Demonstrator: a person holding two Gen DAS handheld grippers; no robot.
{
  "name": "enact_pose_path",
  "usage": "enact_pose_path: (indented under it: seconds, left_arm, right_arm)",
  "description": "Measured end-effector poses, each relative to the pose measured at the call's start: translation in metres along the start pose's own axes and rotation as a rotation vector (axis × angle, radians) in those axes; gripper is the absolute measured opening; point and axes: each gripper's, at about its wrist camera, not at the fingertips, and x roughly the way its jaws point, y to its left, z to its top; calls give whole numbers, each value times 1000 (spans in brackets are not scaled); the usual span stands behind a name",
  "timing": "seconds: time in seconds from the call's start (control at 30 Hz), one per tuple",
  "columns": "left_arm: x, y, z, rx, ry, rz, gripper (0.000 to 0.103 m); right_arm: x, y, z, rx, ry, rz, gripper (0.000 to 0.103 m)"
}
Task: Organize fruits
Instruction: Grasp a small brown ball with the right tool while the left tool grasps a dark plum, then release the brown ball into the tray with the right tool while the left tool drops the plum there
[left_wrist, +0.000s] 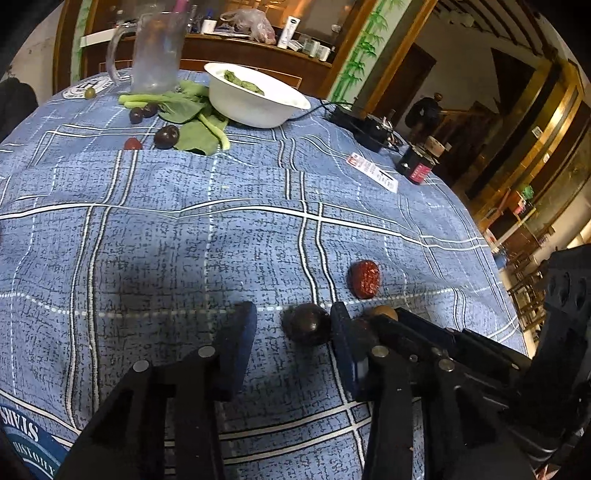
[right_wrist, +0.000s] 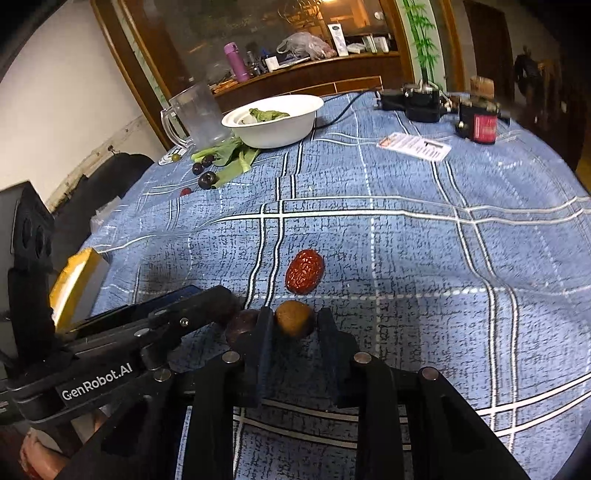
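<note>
Left wrist view: the left gripper (left_wrist: 293, 325) is gaping wide around a smooth dark plum (left_wrist: 308, 324) lying on the woven plaid tablecloth (left_wrist: 184, 229), unclamped; a wrinkled red jujube (left_wrist: 364, 278) is sitting nearby.

Right wrist view: the right gripper (right_wrist: 293, 326) is bracketing a round brown fruit (right_wrist: 294, 318), fingers apart, contact unclear.

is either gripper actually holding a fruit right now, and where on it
Neither holds one yet. The right gripper brackets the brown fruit at its sides, gaps showing; the open left gripper straddles the dark plum.

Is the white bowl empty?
No, the white bowl holds green leaves inside, seen plainly in the right wrist view.
</note>
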Motion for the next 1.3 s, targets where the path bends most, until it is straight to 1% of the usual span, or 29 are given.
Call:
enact_pose_path:
  seconds: [0.03, 0.07, 0.1, 0.13, 0.17, 0.2, 0.4, 0.53, 0.63, 0.7, 0.77, 0.9, 0.93, 0.97, 1.0, 1.03, 1.07, 1.13, 1.17, 1.23, 1.27, 1.3]
  left_arm:
    - [0, 0, 0, 2, 6, -14, 29]
    - [-1, 0, 0, -4, 14, -51, 19]
    - [-3, -1, -1, -2, 10, -53, 19]
    - [-5, -4, -1, 14, -1, -36, 19]
    - [-8, -6, -1, 27, -16, -21, 19]
    - [-12, -6, -1, 26, -27, -26, 19]
    - [-31, 6, 0, -27, -84, -45, 19]
    - [-36, 8, 4, -33, -103, -30, 19]
    - [-39, 6, 3, -26, -122, -25, 19]
    - [-41, 4, 0, -16, -134, -16, 19]
    - [-46, 5, -1, -34, -132, -29, 19]
    - [-87, 20, -12, -99, -158, -58, 19]
    - [-104, 27, -16, -108, -171, -43, 19]
    - [-118, 32, -19, -115, -186, -26, 19]
    - [-136, 41, -23, -125, -211, -2, 19]
    - [-158, 53, -29, -138, -243, 40, 19]
    - [-170, 60, -33, -144, -262, 73, 19]
    - [-204, 87, -46, -169, -308, 190, 19]
    - [-214, 98, -50, -182, -319, 240, 19]
    - [-236, 129, -61, -226, -337, 371, 19]
    - [-243, 141, -64, -247, -332, 400, 19]
    - [-250, 157, -67, -276, -321, 411, 19]
  right_arm:
    - [0, 0, 0, -2, 2, 2, 24]
    - [-1, 1, -1, -2, 2, 8, 24]
    - [-2, 0, -1, 3, 0, 19, 24]
    - [-5, 0, -1, 9, -6, 30, 24]
    - [-7, 0, -2, 10, -13, 29, 24]
    - [-11, 0, -2, 10, -30, 19, 24]
    - [-28, -10, 1, 54, -90, 15, 24]
    - [-29, -12, 3, 67, -90, 20, 24]
    - [-31, -6, 4, 43, -103, 14, 24]
    - [-33, -3, 4, 20, -123, -13, 24]
    - [-37, 2, 3, -8, -155, -46, 24]
    - [-49, 10, 1, -44, -216, -131, 24]
    - [-53, 13, 0, -44, -224, -140, 24]
    - [-58, 18, -1, -38, -223, -125, 24]
    - [-60, 21, -1, -33, -218, -103, 24]
    - [-64, 28, -2, -33, -209, -73, 24]
    - [-67, 40, -3, -40, -202, -38, 24]
    - [-73, 64, -5, -61, -189, 30, 24]
    - [-74, 76, -5, -72, -180, 68, 24]
    - [-74, 111, -10, -112, -151, 151, 25]
    - [-73, 130, -14, -141, -129, 189, 25]
    - [-71, 143, -18, -161, -114, 211, 25]
